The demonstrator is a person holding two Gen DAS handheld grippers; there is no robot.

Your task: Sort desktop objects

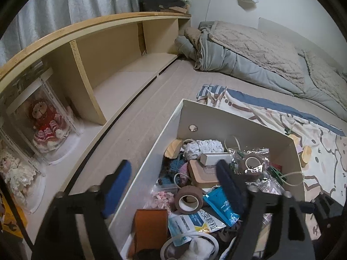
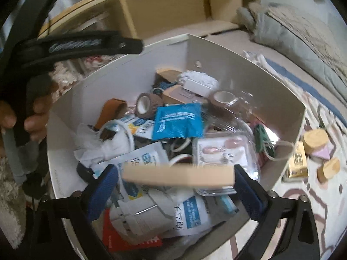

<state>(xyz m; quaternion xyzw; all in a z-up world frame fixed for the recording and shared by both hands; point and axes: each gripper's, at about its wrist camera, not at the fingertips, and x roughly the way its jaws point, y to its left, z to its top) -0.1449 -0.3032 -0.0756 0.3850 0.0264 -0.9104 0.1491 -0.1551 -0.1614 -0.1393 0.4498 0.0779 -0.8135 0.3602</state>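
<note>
I hold a flat wooden piece (image 2: 177, 174) clamped between the fingers of my right hand-held gripper (image 2: 173, 182), just above the white box (image 2: 249, 80) that stands on the bed and is already full of small things. I judge the step in hand is dropping this piece in. My left hand-held gripper (image 1: 173, 182) hangs with fingers apart and empty over the box's left wall. Next I should loosen the right fingers, then go for the wooden lids (image 2: 314, 138) on the cloth beside the box.
</note>
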